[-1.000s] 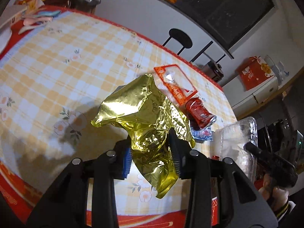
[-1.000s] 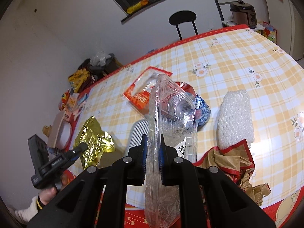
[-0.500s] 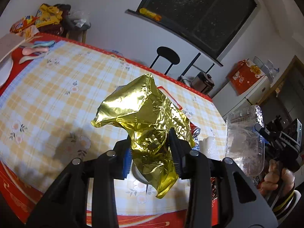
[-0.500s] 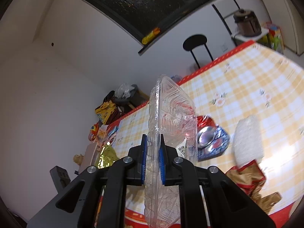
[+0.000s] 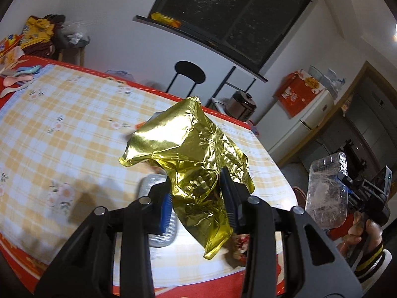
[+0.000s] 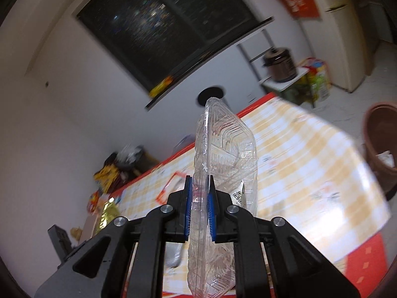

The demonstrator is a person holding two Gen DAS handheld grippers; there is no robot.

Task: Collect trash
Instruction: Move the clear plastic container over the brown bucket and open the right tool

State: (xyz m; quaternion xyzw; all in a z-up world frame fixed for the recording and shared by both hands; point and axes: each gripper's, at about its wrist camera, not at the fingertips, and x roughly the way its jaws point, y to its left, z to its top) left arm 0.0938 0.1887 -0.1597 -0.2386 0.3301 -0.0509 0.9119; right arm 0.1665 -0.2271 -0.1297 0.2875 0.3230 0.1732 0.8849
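My left gripper point(image 5: 197, 200) is shut on a crumpled gold foil wrapper point(image 5: 191, 154) and holds it up above the checked table point(image 5: 62, 134). My right gripper point(image 6: 200, 202) is shut on a clear plastic clamshell container point(image 6: 223, 173), held on edge above the table's end. The container point(image 5: 326, 191) and the right gripper also show at the right of the left wrist view. A brown bin point(image 6: 382, 146) stands on the floor at the right of the right wrist view.
A grey tray point(image 5: 158, 213) lies on the table under the left gripper. Red crumpled paper point(image 5: 238, 245) lies near the front edge. Spoons point(image 5: 19, 74) lie at the far left. A black stool point(image 5: 189, 73), a rice cooker point(image 5: 242, 105) and a fridge point(image 5: 310, 121) stand beyond.
Both grippers have lifted and tilted up with their loads. The right gripper has swung right, bringing the brown bin into view. The table trash has dropped low in both views.
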